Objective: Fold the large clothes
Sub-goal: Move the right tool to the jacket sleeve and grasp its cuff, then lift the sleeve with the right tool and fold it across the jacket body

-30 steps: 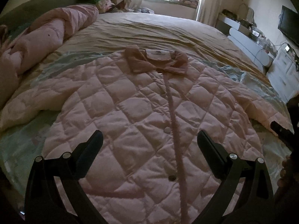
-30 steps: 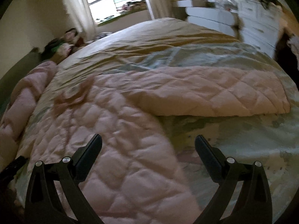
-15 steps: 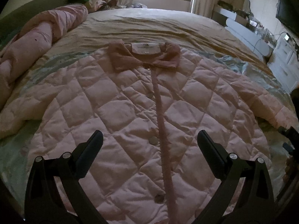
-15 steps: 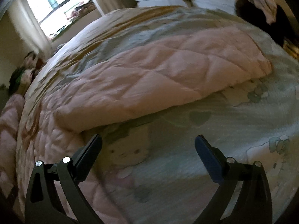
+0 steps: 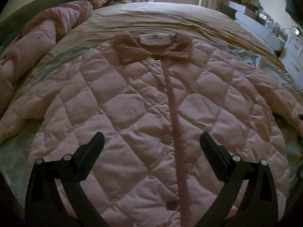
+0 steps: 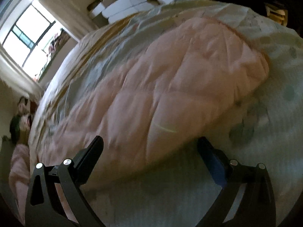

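Jacket lay flat, placket running straight away from left gripper; right gripper hovered low beside the sleeve. Both jaws wide, empty.

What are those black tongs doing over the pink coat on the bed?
A person holds a pair of tongs in each hand to fold the pink quilted jacket, which lies flat and buttoned on the bed. The left tongs hover open above its lower front. The right tongs are open too, close to the jacket's sleeve. Nothing is gripped or folded yet.
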Demonstrator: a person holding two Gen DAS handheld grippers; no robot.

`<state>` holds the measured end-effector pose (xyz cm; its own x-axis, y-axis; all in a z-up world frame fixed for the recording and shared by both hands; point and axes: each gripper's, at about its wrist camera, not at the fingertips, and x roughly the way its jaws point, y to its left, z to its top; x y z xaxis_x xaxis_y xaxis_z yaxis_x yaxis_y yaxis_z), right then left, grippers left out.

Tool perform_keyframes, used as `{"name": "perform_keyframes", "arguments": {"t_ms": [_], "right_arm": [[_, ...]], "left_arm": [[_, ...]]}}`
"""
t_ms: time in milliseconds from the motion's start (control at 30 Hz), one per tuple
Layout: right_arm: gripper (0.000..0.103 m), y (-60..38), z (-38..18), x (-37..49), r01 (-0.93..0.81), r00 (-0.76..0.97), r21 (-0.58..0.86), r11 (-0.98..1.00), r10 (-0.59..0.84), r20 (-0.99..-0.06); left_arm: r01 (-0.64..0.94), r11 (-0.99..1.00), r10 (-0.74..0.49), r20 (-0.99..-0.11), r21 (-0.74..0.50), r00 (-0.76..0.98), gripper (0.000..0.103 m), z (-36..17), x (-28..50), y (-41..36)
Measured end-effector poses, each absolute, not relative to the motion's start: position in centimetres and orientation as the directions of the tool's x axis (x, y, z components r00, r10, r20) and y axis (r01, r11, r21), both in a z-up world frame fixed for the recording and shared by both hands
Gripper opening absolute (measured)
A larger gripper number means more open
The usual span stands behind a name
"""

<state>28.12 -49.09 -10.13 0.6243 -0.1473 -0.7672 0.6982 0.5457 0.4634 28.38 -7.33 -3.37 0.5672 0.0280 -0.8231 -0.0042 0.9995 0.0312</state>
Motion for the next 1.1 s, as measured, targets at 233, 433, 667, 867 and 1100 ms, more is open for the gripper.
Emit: {"name": "perform_keyframes", "arguments": {"t_ms": [233, 433, 667, 867, 1100], "right_arm": [[0.026, -52.9, -10.4, 28.9, 0.683, 0.683, 0.562, 0.466, -0.136, -0.717], [0.015, -50.3, -2.7, 31.0, 0.542, 0.792, 0.576, 0.612, -0.142, -0.594], [0.015, -44.5, 5.9, 33.9, 0.37, 0.87, 0.514, 0.774, -0.093, -0.485], [0.015, -39.1, 10.2, 35.3, 0.241, 0.903, 0.481, 0.843, -0.014, -0.428], [0.015, -32.8, 13.7, 36.9, 0.109, 0.917, 0.425, 0.898, 0.074, -0.393]], "left_arm": [[-0.046, 0.998, 0.056, -0.806, 0.036, 0.589, 0.094, -1.1, 28.3, -5.3], [-0.075, 0.997, 0.068, -0.792, 0.028, 0.606, 0.094, 1.5, 28.4, -3.6], [-0.065, 0.998, 0.049, -0.776, 0.011, 0.629, 0.094, 4.0, 28.1, -2.1], [-0.097, 0.995, 0.063, -0.762, 0.0, 0.644, 0.094, 6.0, 28.3, 0.3], [-0.149, 0.988, 0.064, -0.738, -0.051, 0.671, 0.094, 7.7, 28.2, 3.8]]}}
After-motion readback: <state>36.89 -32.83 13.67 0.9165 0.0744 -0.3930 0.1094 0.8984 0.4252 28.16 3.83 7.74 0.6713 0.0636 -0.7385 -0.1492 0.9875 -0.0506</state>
